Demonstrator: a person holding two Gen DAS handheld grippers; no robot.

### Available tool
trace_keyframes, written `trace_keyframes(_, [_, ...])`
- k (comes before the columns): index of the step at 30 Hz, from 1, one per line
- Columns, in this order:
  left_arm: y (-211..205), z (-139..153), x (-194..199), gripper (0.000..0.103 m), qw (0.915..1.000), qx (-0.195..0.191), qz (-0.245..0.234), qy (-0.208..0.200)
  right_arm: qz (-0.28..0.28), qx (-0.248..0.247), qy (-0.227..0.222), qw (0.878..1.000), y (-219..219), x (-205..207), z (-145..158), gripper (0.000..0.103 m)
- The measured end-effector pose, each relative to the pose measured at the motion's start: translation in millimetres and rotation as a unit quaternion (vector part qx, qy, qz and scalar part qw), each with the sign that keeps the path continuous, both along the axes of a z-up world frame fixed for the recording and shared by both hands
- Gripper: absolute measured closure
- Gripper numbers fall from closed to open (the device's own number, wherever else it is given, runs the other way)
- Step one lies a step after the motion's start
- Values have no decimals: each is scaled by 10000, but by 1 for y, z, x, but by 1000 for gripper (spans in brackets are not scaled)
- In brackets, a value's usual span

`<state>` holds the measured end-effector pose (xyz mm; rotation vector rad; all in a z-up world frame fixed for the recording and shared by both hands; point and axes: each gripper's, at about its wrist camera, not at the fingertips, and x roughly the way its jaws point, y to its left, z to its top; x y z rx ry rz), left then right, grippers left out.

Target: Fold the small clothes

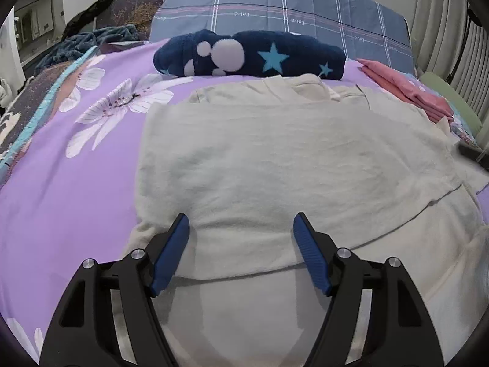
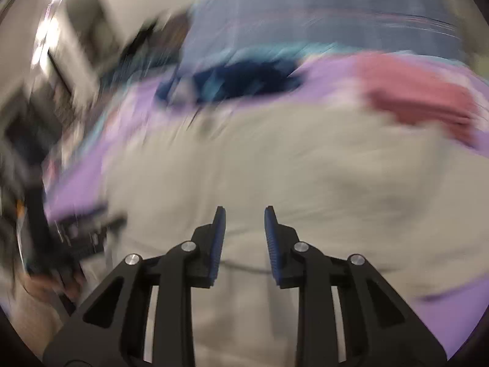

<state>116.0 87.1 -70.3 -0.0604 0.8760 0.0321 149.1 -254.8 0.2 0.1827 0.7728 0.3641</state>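
Off to the left of the left gripper (image 1: 241, 229) runs the purple floral bedsheet (image 1: 61, 183), and farther left a dark patterned quilt (image 1: 27, 107) hangs at the bed's edge. The left gripper itself stands spread wide, its blue pads (image 1: 172, 252) apart and nothing pinched between them; directly beneath and ahead of it lies the cream garment (image 1: 275, 159), already doubled over on itself, with a folded edge running across just under the fingertips. Beyond the garment, straight ahead, sits a rolled navy fleece (image 1: 250, 53) with pale dots and blue stars, and behind that a grey checked pillow (image 1: 290, 6). Ahead and to the right of this gripper lies a folded pink cloth (image 1: 406, 85), near the cream garment's far corner.

The right wrist view is heavily smeared. The right gripper (image 2: 244, 214) shows its pads a small gap apart, with only the cream garment (image 2: 275, 168) visible below and no cloth caught between them. The pink cloth (image 2: 421, 98) blurs ahead to its right.
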Motion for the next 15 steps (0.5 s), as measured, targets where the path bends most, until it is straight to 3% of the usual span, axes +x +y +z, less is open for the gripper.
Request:
trace_keyframes(3, [-15, 15, -1, 32, 9987, -398, -234, -207, -1154, 255, -323, 9925, -108, -7, 28, 76])
trace_keyframes(5, [-34, 21, 4, 31, 9975, -493, -407, -298, -2020, 421, -277, 9781, -177, -11, 37, 75])
trace_keyframes(8, [-62, 14, 21, 30, 9972, -444, -587, -119, -3143, 1262, -184, 9407, -288, -30, 38, 75])
trace_keyframes(9, [-67, 8, 26, 29, 9975, -401, -579, 21, -3516, 1574, -103, 9228, -324, -37, 34, 75])
trace_keyframes(10, [-73, -5, 34, 23, 9974, -356, -550, 299, -3762, 1722, -38, 9104, -346, -41, 31, 75])
trace_keyframes(12, [-85, -12, 34, 10, 9972, -150, -705, 193, -4233, 1908, 62, 8856, -385, -53, 21, 75])
trace_keyframes(15, [-87, -13, 35, 8, 9969, -99, -747, 215, -4615, 2033, 221, 8632, -414, -62, 7, 75])
